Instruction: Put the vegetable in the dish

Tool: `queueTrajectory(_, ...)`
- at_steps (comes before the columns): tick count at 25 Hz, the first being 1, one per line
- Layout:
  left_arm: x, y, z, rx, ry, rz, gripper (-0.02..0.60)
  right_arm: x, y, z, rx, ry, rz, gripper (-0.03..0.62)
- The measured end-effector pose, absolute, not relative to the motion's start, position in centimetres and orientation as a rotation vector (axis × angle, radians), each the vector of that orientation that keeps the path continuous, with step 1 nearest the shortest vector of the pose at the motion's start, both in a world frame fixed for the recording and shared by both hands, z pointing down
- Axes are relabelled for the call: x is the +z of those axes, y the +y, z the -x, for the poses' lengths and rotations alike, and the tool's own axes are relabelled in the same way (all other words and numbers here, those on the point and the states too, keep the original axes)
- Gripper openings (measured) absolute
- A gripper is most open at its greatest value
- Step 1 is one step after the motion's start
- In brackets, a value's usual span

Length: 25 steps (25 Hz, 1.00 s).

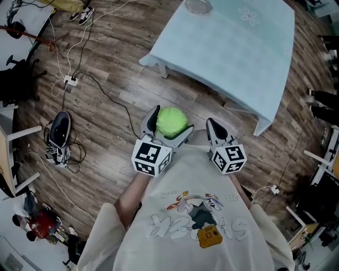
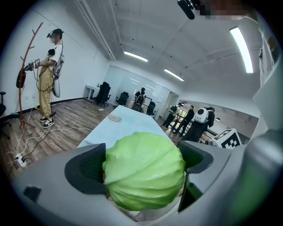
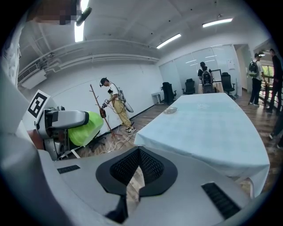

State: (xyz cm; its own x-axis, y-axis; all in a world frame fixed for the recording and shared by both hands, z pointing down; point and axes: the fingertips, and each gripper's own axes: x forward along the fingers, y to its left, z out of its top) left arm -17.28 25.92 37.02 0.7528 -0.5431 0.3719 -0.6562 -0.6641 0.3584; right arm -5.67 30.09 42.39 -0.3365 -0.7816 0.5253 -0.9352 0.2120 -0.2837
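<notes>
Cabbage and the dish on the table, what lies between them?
Head view: only wood floor, then bare blue tablecloth; nothing else between cabbage and dish.

One green cabbage (image 1: 171, 122), one glass dish (image 1: 197, 5), one blue-clothed table (image 1: 238, 47).

No legible text anywhere.

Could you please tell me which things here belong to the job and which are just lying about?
Job: round green cabbage, gripped in the left tool; clear glass dish on the light-blue clothed table.

Lying about: white power strip with its cables on the wooden floor; black-and-white sneakers; shut, empty right tool.
</notes>
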Motion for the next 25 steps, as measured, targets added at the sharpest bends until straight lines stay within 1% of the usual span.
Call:
queueTrajectory(6,37.7,25.0,17.4,0.353,-0.837,-2.49,0.525,42.4,29.7,6.4,0.852,-2.198,-1.631,0.02)
queueTrajectory(13,38.4,22.2,16.9,0.374,-0.813,-2.494,0.525,42.8,25.5,6.6,0.843,-2.22,-1.635,0.02)
queueTrajectory(20,37.5,15.8,16.8,0.362,-0.896,-2.506,0.525,42.5,18.9,6.0,0.81,-2.277,-1.603,0.02)
queueTrajectory(25,37.6,11.5,14.9,0.351,-0.894,-2.498,0.525,42.4,14.2,4.1,0.809,-2.285,-1.604,0.02)
